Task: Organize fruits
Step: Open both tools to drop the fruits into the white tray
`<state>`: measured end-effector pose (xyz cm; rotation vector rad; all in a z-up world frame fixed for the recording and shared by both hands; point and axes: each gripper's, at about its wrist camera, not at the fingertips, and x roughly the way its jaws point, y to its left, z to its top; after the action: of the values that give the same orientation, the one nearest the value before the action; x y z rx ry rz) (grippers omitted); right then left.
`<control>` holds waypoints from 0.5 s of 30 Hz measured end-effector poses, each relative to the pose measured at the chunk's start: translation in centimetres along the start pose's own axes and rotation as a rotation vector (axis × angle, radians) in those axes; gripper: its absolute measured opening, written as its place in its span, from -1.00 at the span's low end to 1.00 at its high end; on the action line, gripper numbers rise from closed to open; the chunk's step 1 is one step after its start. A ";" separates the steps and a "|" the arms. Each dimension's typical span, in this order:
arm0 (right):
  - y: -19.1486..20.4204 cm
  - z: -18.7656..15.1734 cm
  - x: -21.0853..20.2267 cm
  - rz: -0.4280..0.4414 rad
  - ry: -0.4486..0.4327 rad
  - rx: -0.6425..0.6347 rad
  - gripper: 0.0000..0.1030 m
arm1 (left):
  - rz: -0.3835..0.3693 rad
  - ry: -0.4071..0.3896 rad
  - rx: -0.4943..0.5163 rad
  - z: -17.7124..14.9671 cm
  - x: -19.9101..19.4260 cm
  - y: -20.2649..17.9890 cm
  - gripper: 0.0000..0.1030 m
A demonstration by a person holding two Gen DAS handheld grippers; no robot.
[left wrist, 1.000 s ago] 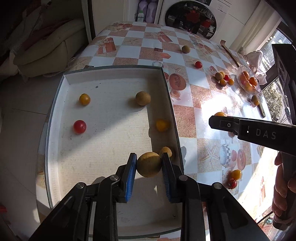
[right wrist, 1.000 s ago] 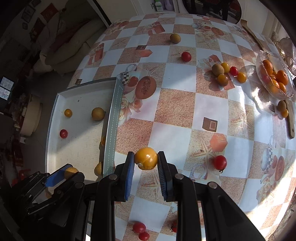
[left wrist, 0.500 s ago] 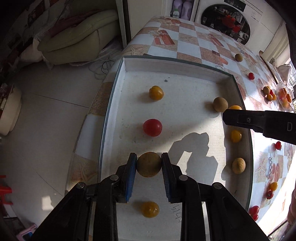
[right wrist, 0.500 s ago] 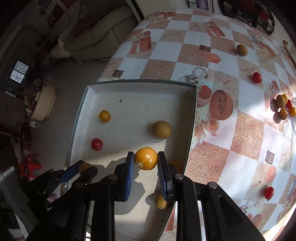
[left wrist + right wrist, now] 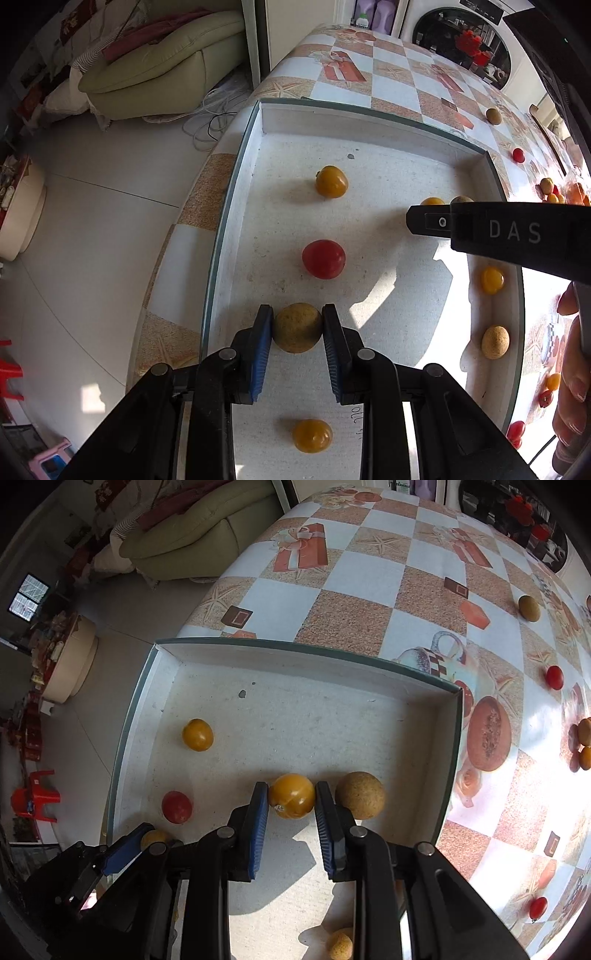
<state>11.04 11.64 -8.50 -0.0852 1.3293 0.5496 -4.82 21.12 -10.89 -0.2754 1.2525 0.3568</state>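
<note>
My left gripper (image 5: 297, 328) is shut on a brown round fruit (image 5: 297, 328) and holds it over the white tray (image 5: 369, 122) near its left wall. My right gripper (image 5: 291, 796) is shut on an orange-yellow fruit (image 5: 291, 795) inside the same tray (image 5: 295, 653), next to a brown fruit (image 5: 360, 795). In the tray lie a red tomato (image 5: 323, 258), an orange fruit (image 5: 331, 181), a yellow fruit (image 5: 312, 435), and more at the right wall (image 5: 492, 280). The right gripper's arm (image 5: 498, 232) crosses the left wrist view.
More fruits lie loose on the checkered tablecloth: a brown one (image 5: 529, 607), red tomatoes (image 5: 554, 677) and a cluster at the right edge (image 5: 584, 734). A green sofa (image 5: 159, 62) and the floor lie beyond the table's left edge.
Both grippers moved further over the tray with their fruits. The right gripper's fruit now sits low beside the brown fruit near the tray's right wall.
</note>
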 end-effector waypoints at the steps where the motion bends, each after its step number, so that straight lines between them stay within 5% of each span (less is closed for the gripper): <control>1: 0.3 0.0 0.0 -0.011 -0.008 -0.013 -0.45 | 0.000 -0.001 0.000 0.0 0.0 0.0 -0.44; 7: 1.2 0.2 0.2 -0.022 -0.005 -0.053 -0.23 | 0.033 -0.005 0.014 -0.1 0.0 -0.5 -0.42; 9: 1.0 0.2 0.2 0.003 -0.002 -0.041 -0.04 | 0.058 -0.007 0.018 -0.1 -0.1 -0.5 -0.11; 10: 0.8 0.2 0.1 0.007 -0.002 -0.037 0.03 | 0.034 -0.008 0.015 -0.2 -0.1 -0.5 0.21; 15: 0.0 0.0 -1.0 0.039 -0.022 -0.023 0.29 | 0.070 -0.005 0.062 -0.6 -0.2 -1.5 0.22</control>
<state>10.89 11.25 -7.55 -0.0726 1.3057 0.5975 -4.79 19.53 -10.86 -0.1782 1.2684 0.3774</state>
